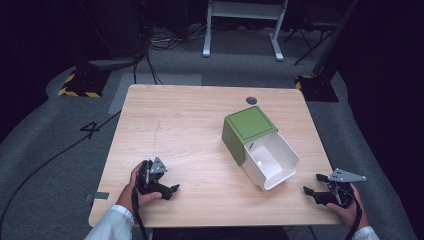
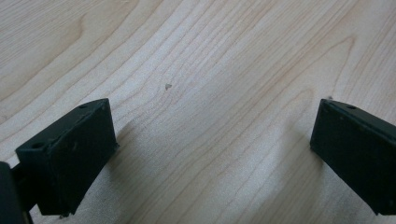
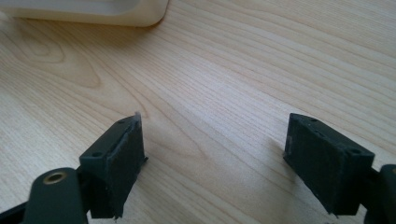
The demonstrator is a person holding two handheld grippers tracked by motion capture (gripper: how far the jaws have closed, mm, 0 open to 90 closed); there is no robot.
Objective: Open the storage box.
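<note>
A green box [image 1: 247, 127] stands right of the table's middle, and its white drawer [image 1: 272, 160] is pulled out toward the front right. Something small and white lies inside the drawer; I cannot tell what. My left gripper [image 1: 170, 182] rests near the front left of the table, open, with bare wood between its jaws [image 2: 210, 154]. My right gripper [image 1: 315, 184] sits at the front right edge, also open and empty [image 3: 212, 154]. The drawer's white corner [image 3: 116, 11] shows at the top of the right gripper view.
The wooden table [image 1: 175, 125] has a dark round hole [image 1: 251, 100] near its back edge. Beyond it, on the grey floor, are cables, a white desk frame [image 1: 242, 25] and black stand bases with yellow-black tape [image 1: 80, 85].
</note>
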